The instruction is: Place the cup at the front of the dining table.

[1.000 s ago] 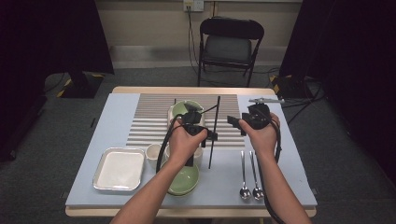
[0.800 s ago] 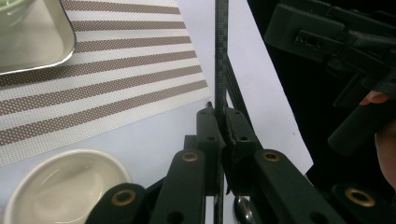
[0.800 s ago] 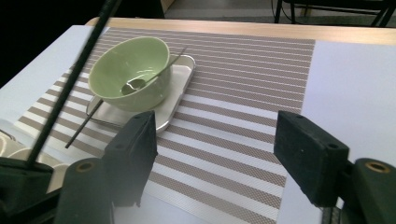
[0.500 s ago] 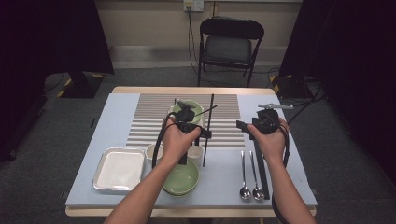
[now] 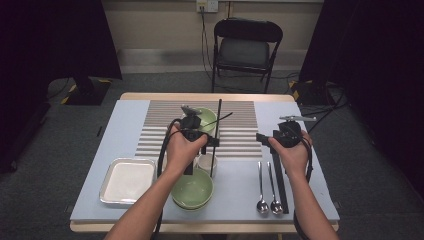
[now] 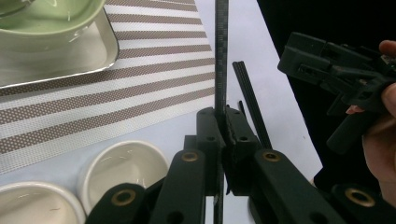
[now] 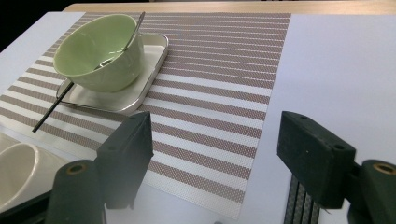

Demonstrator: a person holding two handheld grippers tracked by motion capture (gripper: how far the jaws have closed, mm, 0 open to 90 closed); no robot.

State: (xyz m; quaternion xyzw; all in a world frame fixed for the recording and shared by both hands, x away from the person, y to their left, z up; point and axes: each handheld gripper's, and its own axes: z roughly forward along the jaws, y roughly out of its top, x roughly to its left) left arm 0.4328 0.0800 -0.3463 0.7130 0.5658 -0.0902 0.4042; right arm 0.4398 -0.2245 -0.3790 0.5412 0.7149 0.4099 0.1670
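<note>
Now the left gripper [image 6: 224,135] has its jaws pinching a thin black chopstick [image 6: 221,56] upright above the striped placemat [image 6: 140,74]; the right gripper [image 7: 215,154] has jaws spread, holding nothing.

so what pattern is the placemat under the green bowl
Brown and white stripes on the placemat, clearest in the right gripper view.

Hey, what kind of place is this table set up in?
Probably a staged recording room, not a home: black curtains flank the pale blue table, a black folding chair stands against a bare wall, and cables cross the grey carpet.
</note>
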